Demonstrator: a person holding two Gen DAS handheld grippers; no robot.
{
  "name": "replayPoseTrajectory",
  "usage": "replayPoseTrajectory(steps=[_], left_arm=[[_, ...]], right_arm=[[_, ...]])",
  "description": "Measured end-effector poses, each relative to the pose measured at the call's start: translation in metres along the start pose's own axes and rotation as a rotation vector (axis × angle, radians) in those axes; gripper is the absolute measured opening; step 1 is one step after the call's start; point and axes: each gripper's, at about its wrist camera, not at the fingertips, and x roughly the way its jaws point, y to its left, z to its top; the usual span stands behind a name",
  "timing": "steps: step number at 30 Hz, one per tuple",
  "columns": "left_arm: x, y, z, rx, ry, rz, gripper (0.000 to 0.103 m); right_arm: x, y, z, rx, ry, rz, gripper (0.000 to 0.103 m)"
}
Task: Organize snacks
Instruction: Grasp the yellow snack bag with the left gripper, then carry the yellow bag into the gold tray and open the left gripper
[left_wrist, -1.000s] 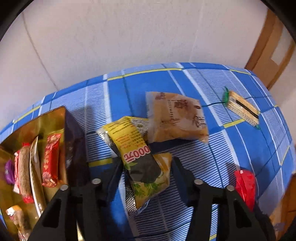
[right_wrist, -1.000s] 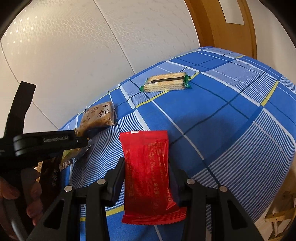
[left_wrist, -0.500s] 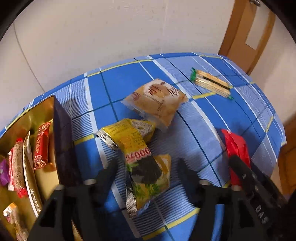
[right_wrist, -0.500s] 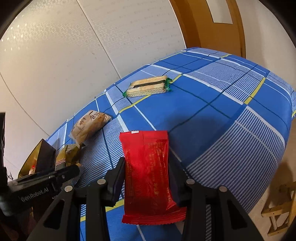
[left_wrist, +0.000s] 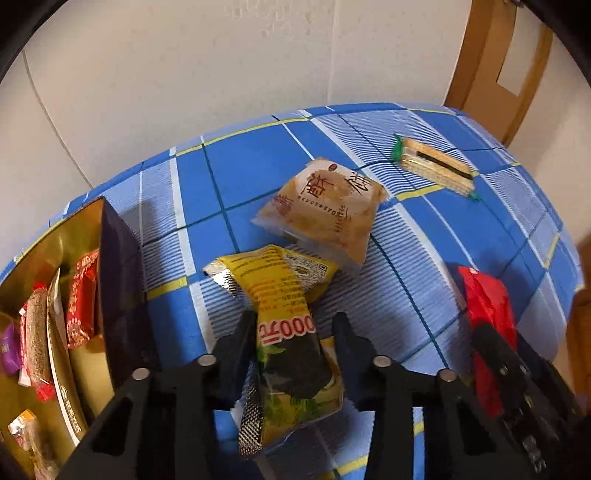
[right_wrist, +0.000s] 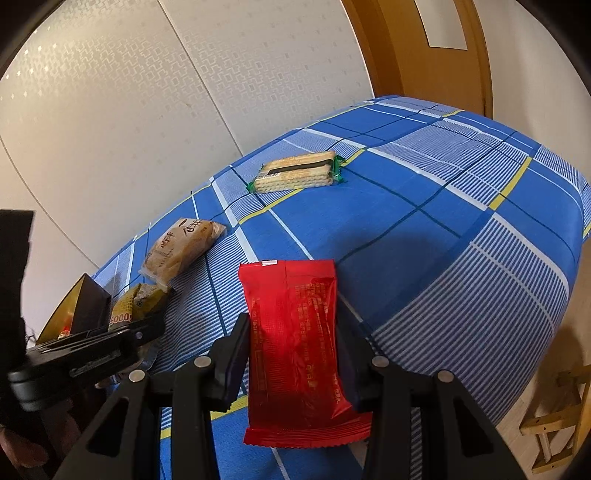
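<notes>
A yellow and black snack packet (left_wrist: 291, 332) lies on the blue checked tablecloth (left_wrist: 258, 166) between the fingers of my left gripper (left_wrist: 293, 332). Its jaws are closing and the pads meet the packet's crumpled sides. My right gripper (right_wrist: 291, 332) is shut on a red packet (right_wrist: 295, 339), held a little above the cloth; the same red packet (left_wrist: 487, 306) shows at the right of the left wrist view. A dark box with a gold lining (left_wrist: 85, 229) stands at the left, holding several wrapped snacks.
A tan pastry packet (left_wrist: 325, 206) lies just beyond the yellow one. A cracker pack with green ends (left_wrist: 436, 166) sits farther back right. A wooden door (right_wrist: 424, 55) stands behind the table, and a wooden stool (right_wrist: 554, 424) is on the floor at the right.
My left gripper's jaws spread wider, then narrowed onto the yellow packet, and the hand shifted sideways. The right gripper and its red packet have kept still.
</notes>
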Motion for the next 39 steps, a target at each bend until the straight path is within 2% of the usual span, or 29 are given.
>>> replayPoseTrajectory(steps=[4,6,12,22,27,31,39], left_arm=[[-0.015,0.006,-0.007,-0.013,-0.021,-0.073,0.038],[-0.022,0.009,-0.012,-0.023,-0.036,-0.122,0.038],[-0.037,0.024,-0.028,-0.071,-0.043,-0.148,0.038],[-0.09,0.047,-0.06,-0.102,-0.111,-0.228,0.038],[-0.113,0.071,-0.068,-0.138,-0.143,-0.247,0.038],[-0.122,0.102,-0.077,-0.179,-0.142,-0.223,0.038],[-0.113,0.171,-0.106,-0.317,-0.069,-0.204,0.038]], right_arm=[[0.0,0.002,-0.002,-0.021,-0.006,-0.013,0.044],[0.001,0.008,-0.004,-0.073,-0.006,-0.04,0.044],[0.005,0.024,-0.012,-0.222,-0.018,-0.132,0.044],[0.001,0.018,-0.013,-0.176,-0.035,-0.1,0.043],[0.0,0.017,-0.015,-0.169,-0.042,-0.095,0.043],[-0.001,0.011,-0.014,-0.14,-0.04,-0.069,0.042],[-0.002,0.007,-0.014,-0.111,-0.043,-0.048,0.042]])
